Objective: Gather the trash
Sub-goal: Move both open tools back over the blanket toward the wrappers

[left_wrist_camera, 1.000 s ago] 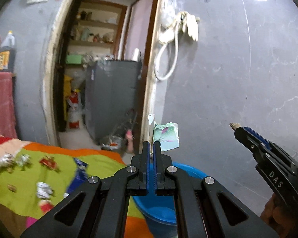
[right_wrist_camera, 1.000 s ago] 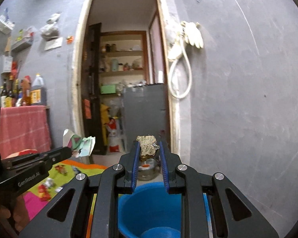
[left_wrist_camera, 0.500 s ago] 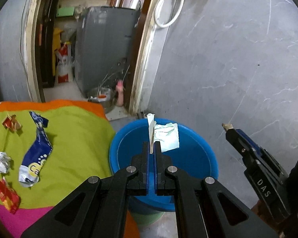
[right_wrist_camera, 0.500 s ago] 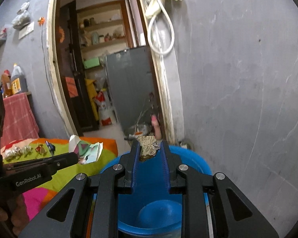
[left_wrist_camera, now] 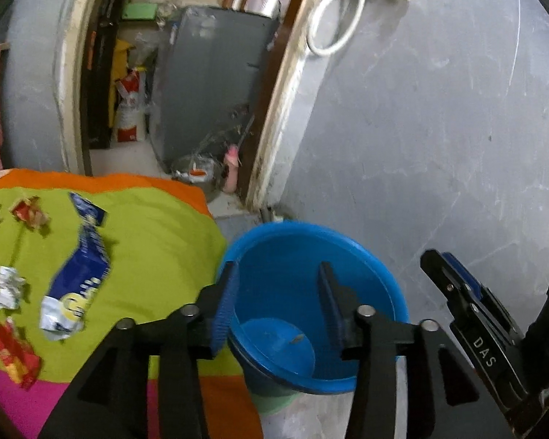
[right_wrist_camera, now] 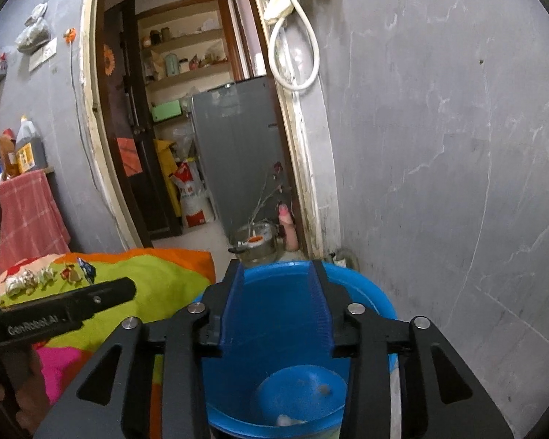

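Observation:
A blue bucket (left_wrist_camera: 366, 274) stands on the floor beside the bed; it also shows in the right wrist view (right_wrist_camera: 369, 296). My left gripper (left_wrist_camera: 278, 274) is open and empty above the bucket's mouth. My right gripper (right_wrist_camera: 276, 270) is open and empty over the bucket too. Small pale bits (right_wrist_camera: 285, 420) lie at the bucket's bottom. On the green and orange bedspread (left_wrist_camera: 157, 226) lie a blue wrapper (left_wrist_camera: 80, 274), a white crumpled paper (left_wrist_camera: 7, 287), and red wrappers (left_wrist_camera: 12, 351).
A grey wall (left_wrist_camera: 439, 109) rises right of the bucket. A doorway (right_wrist_camera: 186, 146) leads to a room with a grey fridge (right_wrist_camera: 238, 146) and shelves. A metal pot (right_wrist_camera: 254, 243) sits on the floor by the door frame.
Both grippers opened over the bucket. The green-white paper left my left gripper and the brown crumpled wad left my right gripper. Both cameras tilted down toward the bucket.

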`<state>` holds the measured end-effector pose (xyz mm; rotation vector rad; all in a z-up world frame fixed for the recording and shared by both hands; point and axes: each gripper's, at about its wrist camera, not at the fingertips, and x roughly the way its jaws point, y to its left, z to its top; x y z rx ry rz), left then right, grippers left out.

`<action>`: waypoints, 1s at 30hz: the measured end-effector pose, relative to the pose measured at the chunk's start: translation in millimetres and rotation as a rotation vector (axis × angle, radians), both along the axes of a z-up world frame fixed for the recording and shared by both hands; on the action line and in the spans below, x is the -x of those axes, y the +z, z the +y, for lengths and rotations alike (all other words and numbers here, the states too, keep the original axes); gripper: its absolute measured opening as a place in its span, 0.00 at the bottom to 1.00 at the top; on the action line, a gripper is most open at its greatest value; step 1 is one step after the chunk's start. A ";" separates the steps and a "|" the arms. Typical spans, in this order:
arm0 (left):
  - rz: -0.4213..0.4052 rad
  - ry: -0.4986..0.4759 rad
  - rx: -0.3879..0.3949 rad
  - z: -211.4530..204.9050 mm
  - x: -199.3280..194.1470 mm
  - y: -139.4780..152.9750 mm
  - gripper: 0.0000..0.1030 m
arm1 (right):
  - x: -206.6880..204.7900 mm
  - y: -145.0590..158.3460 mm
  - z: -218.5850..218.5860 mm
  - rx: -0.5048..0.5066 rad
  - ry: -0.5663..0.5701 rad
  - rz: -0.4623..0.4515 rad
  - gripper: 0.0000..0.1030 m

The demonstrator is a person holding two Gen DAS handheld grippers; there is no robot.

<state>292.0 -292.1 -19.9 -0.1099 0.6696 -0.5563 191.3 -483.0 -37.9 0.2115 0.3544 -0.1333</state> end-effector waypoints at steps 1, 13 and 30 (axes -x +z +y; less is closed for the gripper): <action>-0.015 0.013 0.007 5.2 3.1 5.3 0.48 | 2.3 3.9 1.9 0.007 -0.002 -0.014 0.43; -0.234 0.229 0.029 99.1 52.5 67.1 0.94 | 36.1 60.4 58.5 0.068 0.058 -0.183 0.88; -0.297 0.522 -0.094 242.8 115.2 57.6 0.96 | 38.6 76.2 183.2 0.040 0.264 -0.261 1.00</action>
